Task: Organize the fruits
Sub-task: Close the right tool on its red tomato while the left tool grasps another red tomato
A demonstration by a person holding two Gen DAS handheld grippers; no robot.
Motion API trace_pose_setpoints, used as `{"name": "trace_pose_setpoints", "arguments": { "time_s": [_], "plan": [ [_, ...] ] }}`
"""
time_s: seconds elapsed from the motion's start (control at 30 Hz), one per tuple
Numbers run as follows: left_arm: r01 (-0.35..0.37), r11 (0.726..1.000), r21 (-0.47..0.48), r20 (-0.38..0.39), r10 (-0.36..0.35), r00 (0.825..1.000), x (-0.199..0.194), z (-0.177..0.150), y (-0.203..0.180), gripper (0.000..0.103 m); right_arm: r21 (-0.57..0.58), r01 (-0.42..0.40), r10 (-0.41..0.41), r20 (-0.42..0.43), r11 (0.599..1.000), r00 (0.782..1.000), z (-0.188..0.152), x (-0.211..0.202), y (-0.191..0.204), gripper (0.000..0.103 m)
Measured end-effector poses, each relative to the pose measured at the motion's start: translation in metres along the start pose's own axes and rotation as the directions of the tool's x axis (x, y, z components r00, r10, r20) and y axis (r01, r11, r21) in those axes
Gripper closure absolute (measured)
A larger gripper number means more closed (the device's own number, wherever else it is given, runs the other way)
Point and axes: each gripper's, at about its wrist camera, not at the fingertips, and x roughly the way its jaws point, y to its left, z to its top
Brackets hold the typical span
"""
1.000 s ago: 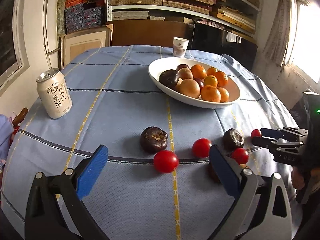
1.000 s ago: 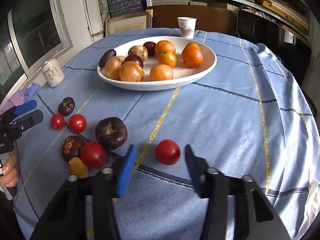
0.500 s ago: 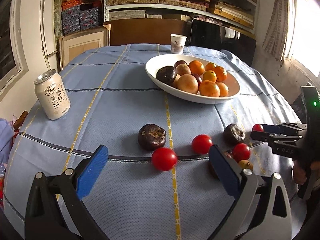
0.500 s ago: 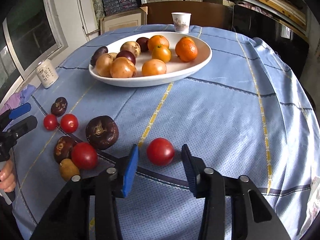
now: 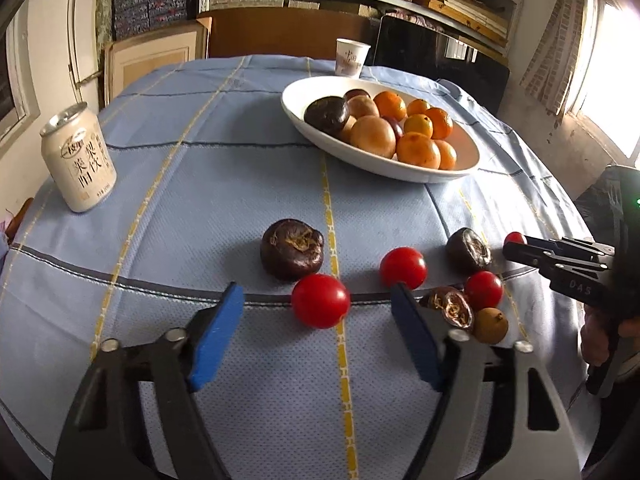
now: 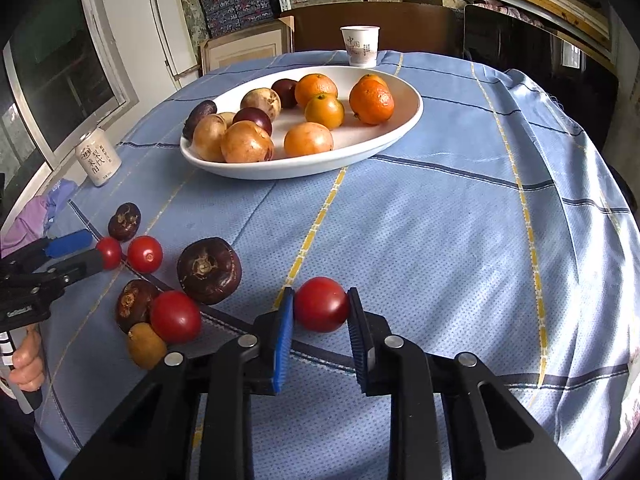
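Note:
My left gripper [image 5: 316, 293] has its blue pads on either side of a red tomato [image 5: 320, 300] on the blue cloth. Its jaws are closing and a gap remains on both sides. My right gripper [image 6: 320, 300] is shut on another red tomato [image 6: 322, 310], both pads pressing its sides. In the left wrist view, the right gripper [image 5: 520, 246] shows at the right edge with that tomato [image 5: 514, 237] at its tips. The left gripper [image 6: 94, 250] appears at the left of the right wrist view. A white plate [image 6: 280, 170] at the back holds oranges and brown and purple fruit.
Loose on the cloth lie a big dark fruit [image 5: 291, 250], a second tomato [image 5: 403, 268], and a cluster of small dark fruits, a tomato and a tan fruit [image 5: 491, 325]. A drink can [image 5: 78, 158] stands at left, a paper cup [image 5: 351, 62] behind the plate.
The left jaws have narrowed around their tomato. The right jaws have closed in until their pads press the other tomato. Neither hand has shifted much.

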Motion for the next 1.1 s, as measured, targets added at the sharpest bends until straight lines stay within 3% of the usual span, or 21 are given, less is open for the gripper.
{"name": "trace_pose_setpoints", "arguments": {
  "time_s": [0.77, 0.97, 1.1],
  "plan": [
    [0.015, 1.0, -0.002, -0.063, -0.015, 0.998, 0.016, -0.001, -0.003, 0.057, -0.002, -0.01, 0.01, 0.0, 1.0, 1.0, -0.001, -0.001, 0.001, 0.077],
    [0.013, 1.0, -0.009, -0.062, -0.014, 0.998, 0.018, 0.0, -0.002, 0.071, 0.0, -0.013, 0.013, 0.002, 1.0, 1.0, -0.001, -0.001, 0.002, 0.077],
    [0.02, 1.0, -0.023, -0.059, -0.021, 0.998, 0.016, -0.001, 0.0, 0.071, 0.006, -0.017, 0.017, 0.002, 1.0, 1.0, -0.001, -0.002, 0.001, 0.077]
  ]
}}
